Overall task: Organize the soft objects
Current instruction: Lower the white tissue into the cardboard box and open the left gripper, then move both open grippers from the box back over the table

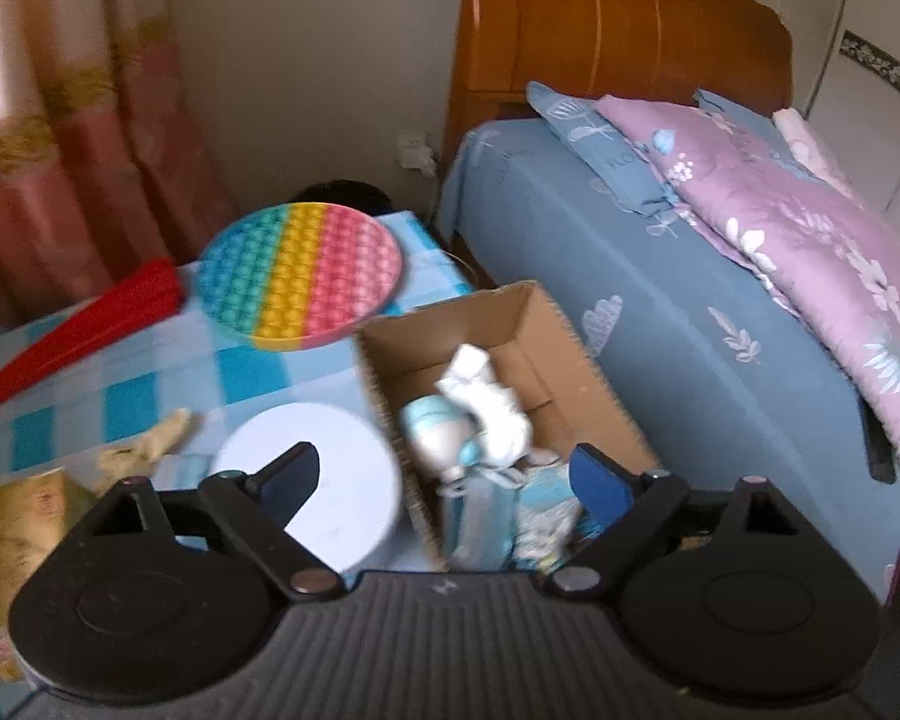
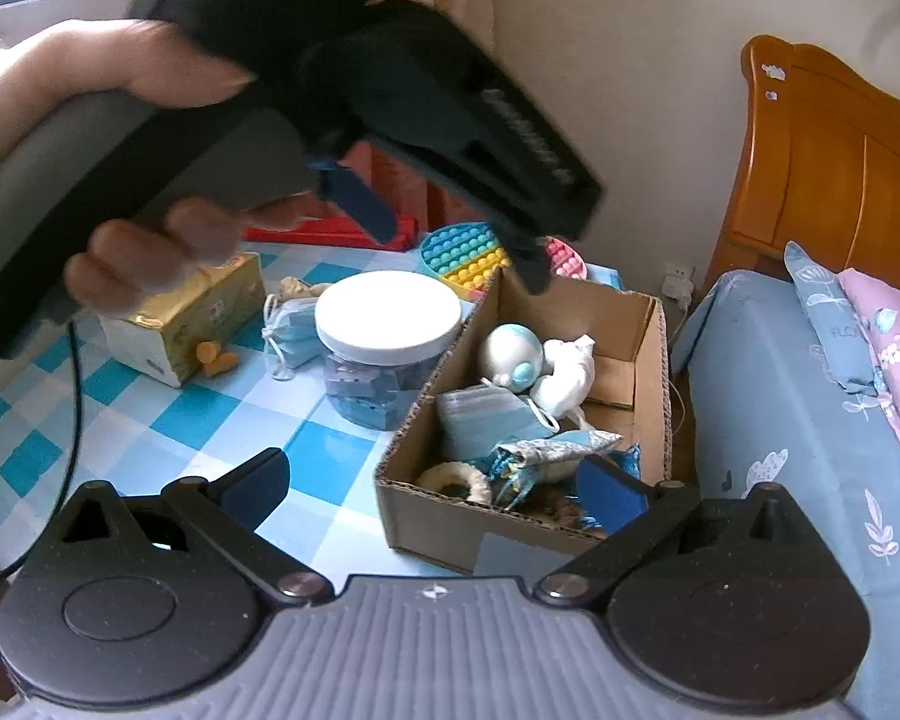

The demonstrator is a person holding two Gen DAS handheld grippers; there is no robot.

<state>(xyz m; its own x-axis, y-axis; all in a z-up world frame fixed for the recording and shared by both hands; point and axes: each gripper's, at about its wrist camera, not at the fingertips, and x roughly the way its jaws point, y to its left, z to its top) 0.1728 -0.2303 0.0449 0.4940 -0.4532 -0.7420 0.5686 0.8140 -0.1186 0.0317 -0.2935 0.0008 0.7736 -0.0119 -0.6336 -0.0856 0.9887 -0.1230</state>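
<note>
- Home bedroom.
- Wooden headboard (image 1: 618,24) and blue-sheeted bed (image 1: 660,276) on the right, with floral pillows (image 1: 768,204).
- Pink curtain (image 1: 72,120) far left.
- Checked tablecloth (image 2: 168,420) nearby, cluttered with household bits.

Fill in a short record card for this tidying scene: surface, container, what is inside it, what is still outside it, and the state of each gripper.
surface: blue checked tablecloth
container: open cardboard box, beside the bed
inside box: face mask, white plush toy, blue-white ball, foil wrapper
outside box: second face mask, white-lidded jar, tissue pack, rainbow pop toy
left gripper: open, empty, over box
right gripper: open, empty
</note>
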